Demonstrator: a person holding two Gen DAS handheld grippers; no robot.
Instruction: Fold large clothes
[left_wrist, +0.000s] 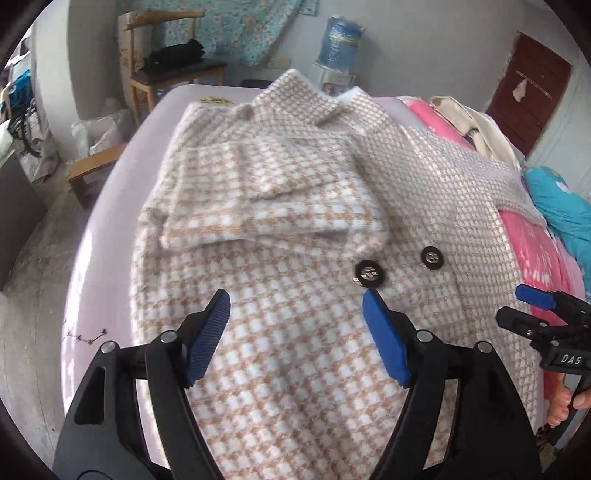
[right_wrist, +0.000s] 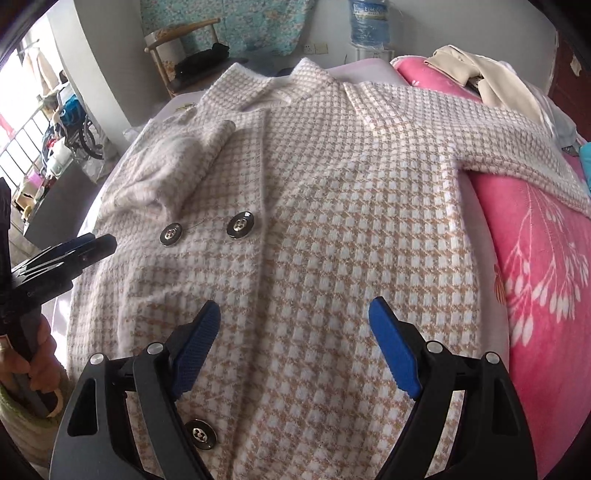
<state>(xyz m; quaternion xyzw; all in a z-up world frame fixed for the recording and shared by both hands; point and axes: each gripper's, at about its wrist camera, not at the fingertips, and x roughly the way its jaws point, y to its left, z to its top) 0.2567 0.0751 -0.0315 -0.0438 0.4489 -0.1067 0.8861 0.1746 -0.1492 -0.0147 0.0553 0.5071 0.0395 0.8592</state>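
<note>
**Coat half-folded: one sleeve in, one still out**

Coat (left_wrist: 295, 258) is seen in the left wrist view spread front-up across the bed (left_wrist: 103, 266), filling the middle of the frame, collar toward the top. One sleeve (left_wrist: 258, 199) is already laid across the chest at centre left; that fold is judged done. The left tool (left_wrist: 295, 299) stands at the lower centre with jaws wide apart, nothing gripped, fabric only beneath. The right tool (left_wrist: 532, 302) is glimpsed at the right edge.

In the right wrist view the coat is shown as thick, fuzzy houndstooth cloth in beige and white, with dark metal buttons (right_wrist: 240, 226) left of centre. The other sleeve (right_wrist: 517, 162) is stretched out over the pink blanket (right_wrist: 535, 277) at upper right, unfolded. The right tool is held open and empty at the bottom centre. The second sleeve and the body folds are judged to remain.
</note>
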